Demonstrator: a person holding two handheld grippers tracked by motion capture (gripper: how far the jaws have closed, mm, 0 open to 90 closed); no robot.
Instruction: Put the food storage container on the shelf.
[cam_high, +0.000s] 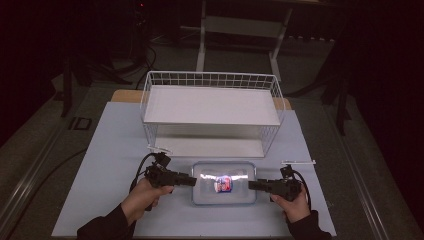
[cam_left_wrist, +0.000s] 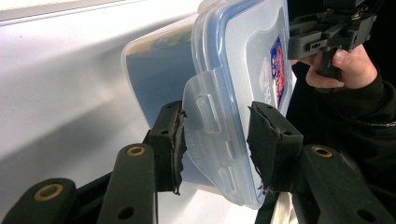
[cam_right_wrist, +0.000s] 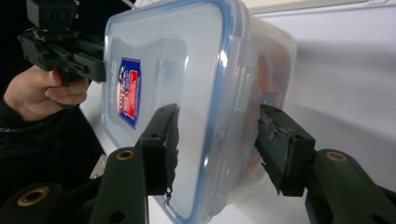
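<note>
A clear plastic container (cam_high: 224, 182) with a blue-rimmed lid and a red and blue label lies flat on the light blue table mat (cam_high: 115, 150), between my two grippers. My left gripper (cam_high: 194, 180) is at its left end. In the left gripper view its jaws (cam_left_wrist: 215, 126) stand open astride the lid's side clip flap (cam_left_wrist: 205, 126), with the left pad close against the flap. My right gripper (cam_high: 250, 185) is at the container's right end. There its jaws (cam_right_wrist: 217, 126) stand open astride the lid rim (cam_right_wrist: 219, 70), with gaps on both sides.
A white wire basket (cam_high: 210, 75) with a flat white shelf board (cam_high: 210, 105) stands on its side behind the container, its opening facing me. A thin white strip (cam_high: 298, 162) lies right of the container. The floor around the table is dark.
</note>
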